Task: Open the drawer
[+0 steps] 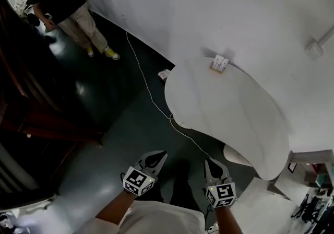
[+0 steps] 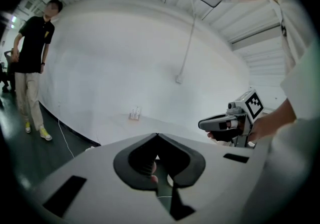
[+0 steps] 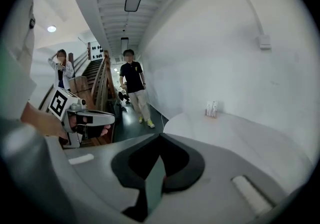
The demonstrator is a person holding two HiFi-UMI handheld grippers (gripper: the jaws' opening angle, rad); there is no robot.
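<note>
Two grippers low in head view, side by side over dark glossy floor (image 1: 104, 102). Left hand-held gripper (image 1: 163, 153) clenched, jaws tip to tip, nothing between. Right hand-held gripper (image 1: 208, 161) likewise clenched and empty. White rounded counter (image 1: 229, 118) ahead of both, untouched. Small white packet (image 1: 219, 63) on counter's far edge, against white wall (image 1: 209, 3). Thin white cable (image 1: 148, 92) trailing across floor. Person in black shirt and beige trousers (image 1: 65, 3) standing far left. Drawer: place cannot be told from these views.
</note>
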